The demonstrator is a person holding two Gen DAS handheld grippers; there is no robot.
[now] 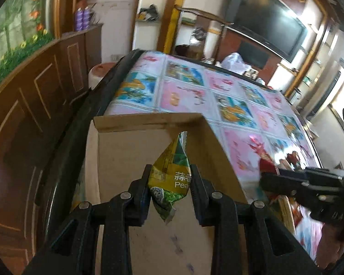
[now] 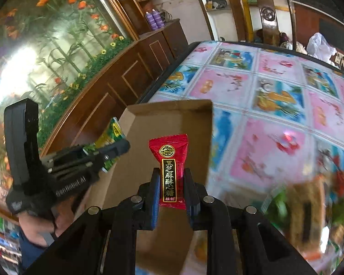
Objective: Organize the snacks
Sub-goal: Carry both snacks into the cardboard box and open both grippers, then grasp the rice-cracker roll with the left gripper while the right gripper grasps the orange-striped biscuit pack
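You're holding the green pea packet (image 1: 170, 178) pinched in your left gripper (image 1: 169, 183), hanging over the open cardboard box (image 1: 146, 123) near the table's (image 1: 236, 84) left edge. Your right gripper (image 2: 172, 183) is clamping the red candy (image 2: 169, 171) upright, hovering by the box's right wall. You're gripping that packet by one crumpled side, so it's risking a twist or slip. Both grippers are crowding the box, so they're risking a bump that could nudge it toward the edge.

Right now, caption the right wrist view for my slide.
Right gripper holds a red sesame candy at the cardboard box.
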